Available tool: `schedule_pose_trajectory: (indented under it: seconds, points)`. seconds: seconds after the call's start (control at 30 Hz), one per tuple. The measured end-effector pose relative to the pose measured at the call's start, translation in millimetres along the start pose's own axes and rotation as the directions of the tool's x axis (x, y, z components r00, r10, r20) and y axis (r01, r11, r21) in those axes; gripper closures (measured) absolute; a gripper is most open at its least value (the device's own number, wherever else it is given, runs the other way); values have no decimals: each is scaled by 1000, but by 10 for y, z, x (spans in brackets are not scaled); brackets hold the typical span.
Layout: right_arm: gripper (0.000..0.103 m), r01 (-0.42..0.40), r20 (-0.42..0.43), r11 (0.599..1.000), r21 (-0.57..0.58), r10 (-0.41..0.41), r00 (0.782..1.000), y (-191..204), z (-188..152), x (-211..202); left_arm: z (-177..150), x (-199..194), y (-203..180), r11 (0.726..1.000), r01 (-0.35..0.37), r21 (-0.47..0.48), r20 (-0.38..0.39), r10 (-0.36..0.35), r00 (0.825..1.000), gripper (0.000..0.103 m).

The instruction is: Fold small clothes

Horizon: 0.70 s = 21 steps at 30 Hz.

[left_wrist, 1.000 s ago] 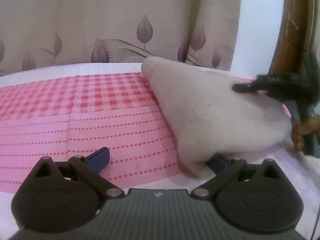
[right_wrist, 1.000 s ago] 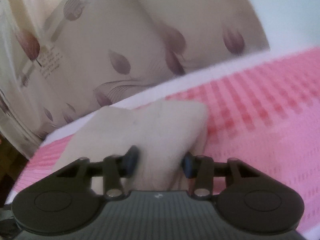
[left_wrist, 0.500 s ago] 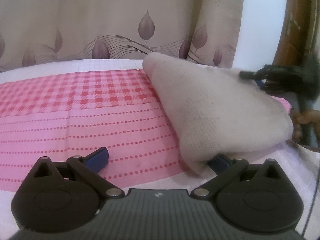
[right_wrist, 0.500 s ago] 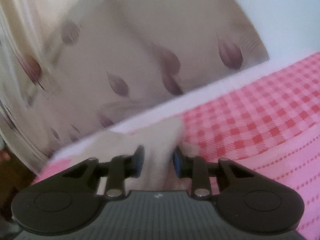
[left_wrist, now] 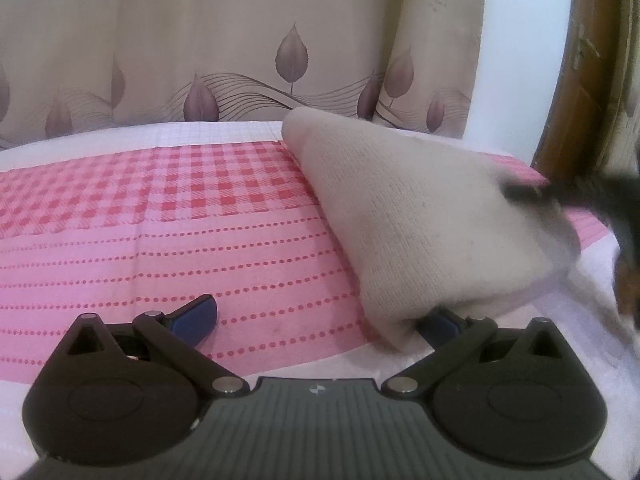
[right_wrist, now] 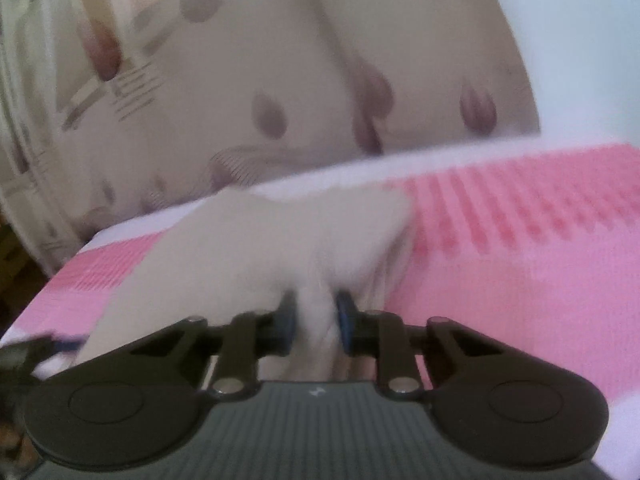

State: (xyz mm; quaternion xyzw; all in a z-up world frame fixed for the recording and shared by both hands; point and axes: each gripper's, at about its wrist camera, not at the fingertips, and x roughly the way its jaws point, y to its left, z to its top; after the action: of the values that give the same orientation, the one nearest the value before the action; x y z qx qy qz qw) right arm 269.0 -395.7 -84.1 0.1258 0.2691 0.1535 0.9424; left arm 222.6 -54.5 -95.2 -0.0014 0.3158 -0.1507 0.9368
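Note:
A cream knitted garment lies folded on the pink sheet, its near corner draped over the right finger of my left gripper. That gripper rests on the sheet, open wide, with the garment's corner just inside its right finger. My right gripper has a bunched fold of the same garment between its blue pads, and its jaws are closing on it. In the left wrist view one of its fingers shows blurred over the garment's right side.
A beige leaf-print curtain hangs behind the bed. A white wall and a wooden door frame stand at the right. The sheet's white border runs along the far edge.
The right gripper's jaws have narrowed onto the fold of the garment, and it has shifted along the garment's right side. The left gripper has stayed put.

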Motion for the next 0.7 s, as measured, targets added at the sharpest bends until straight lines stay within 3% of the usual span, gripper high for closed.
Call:
schedule_pose_trajectory:
  seconds: [0.1, 0.2, 0.27, 0.37, 0.4, 0.57, 0.7]
  points:
    - [84, 12, 27, 1000, -13, -11, 1000, 15, 167, 118, -5, 0, -8, 1000, -5, 10, -1, 5, 1000, 0]
    - [85, 18, 9, 1000, -17, -17, 1000, -92, -9, 159, -10, -4, 0, 1000, 4, 4, 4, -4, 1000, 0]
    - [85, -41, 11, 997, 61, 40, 999, -224, -48, 79, -8, 2, 4, 1000, 4, 3, 1, -4, 1000, 0]
    - [67, -55, 22, 989, 140, 53, 998, -309, -91, -89, -6, 3, 2, 1000, 4, 2, 2, -4, 1000, 0]
    - [67, -54, 35, 989, 137, 50, 998, -300, -102, -154, -5, 4, 0, 1000, 3, 1, 1, -3, 1000, 0]
    - [67, -65, 163, 998, -4, 65, 985, 95, 31, -510, -8, -10, -19, 1000, -5, 8, 7, 5, 1000, 0]
    - [67, -22, 138, 986, -164, 45, 989, 486, 81, -380, -7, -12, -20, 1000, -6, 9, 7, 6, 1000, 0]
